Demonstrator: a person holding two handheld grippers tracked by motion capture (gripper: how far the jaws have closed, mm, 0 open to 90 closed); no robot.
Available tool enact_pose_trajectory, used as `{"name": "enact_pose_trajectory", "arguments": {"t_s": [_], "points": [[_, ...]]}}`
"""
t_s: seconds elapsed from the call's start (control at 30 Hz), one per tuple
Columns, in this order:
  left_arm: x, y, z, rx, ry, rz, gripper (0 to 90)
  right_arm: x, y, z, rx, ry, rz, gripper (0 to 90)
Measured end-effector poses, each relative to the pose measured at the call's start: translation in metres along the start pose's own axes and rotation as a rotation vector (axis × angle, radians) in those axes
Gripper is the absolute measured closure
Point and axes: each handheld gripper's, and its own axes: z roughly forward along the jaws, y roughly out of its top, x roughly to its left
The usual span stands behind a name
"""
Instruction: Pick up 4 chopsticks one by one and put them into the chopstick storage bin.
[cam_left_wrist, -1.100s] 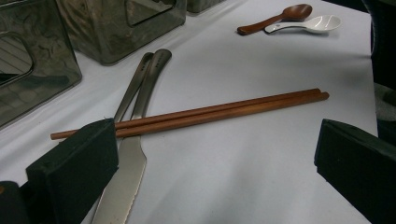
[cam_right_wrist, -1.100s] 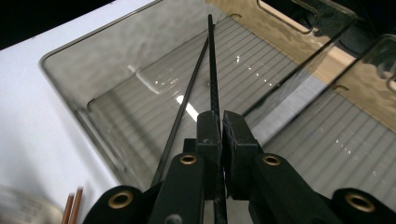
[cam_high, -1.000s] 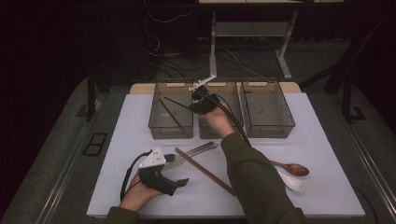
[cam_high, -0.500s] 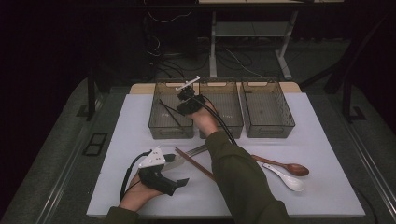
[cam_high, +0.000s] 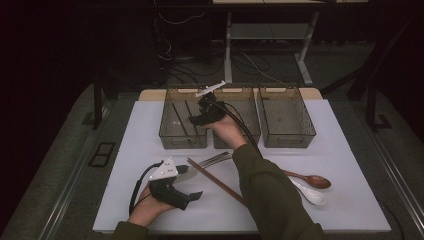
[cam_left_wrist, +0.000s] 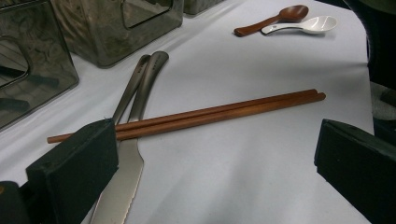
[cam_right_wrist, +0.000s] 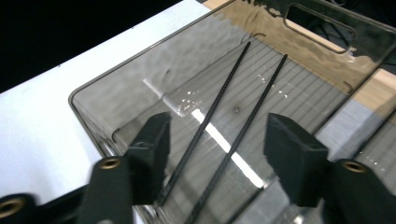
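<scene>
While the right gripper (cam_high: 196, 119) hangs over the left bin (cam_high: 167, 135), jaws just parted and empty, black chopsticks (cam_right_wrist: 219, 135) lie deposited inside (sorting step); next, wooden chopsticks (cam_left_wrist: 210, 114) by the spread, empty left gripper (cam_high: 196, 196).

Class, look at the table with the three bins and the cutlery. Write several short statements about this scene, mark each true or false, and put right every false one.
1. Two thin black chopsticks lie in the leftmost smoky clear plastic bin. True.
2. The right gripper is clamped on those chopsticks. False: its jaws have just been opening and stand apart above them.
3. A pair of brown wooden chopsticks lies on the white table. True.
4. The brown wooden spoon lies in the rightmost bin. False: it lies on the table beside the white ceramic spoon.
5. The left gripper holds nothing. True.
</scene>
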Motion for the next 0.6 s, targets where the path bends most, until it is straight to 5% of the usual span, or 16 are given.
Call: {"name": "enact_pose_trajectory", "arguments": {"t_s": [0.6], "points": [[0.000, 0.000, 0.002, 0.012, 0.002, 0.009, 0.0, -0.006, -0.053, -0.063, -0.070, 0.008, -0.025, 28.5]]}}
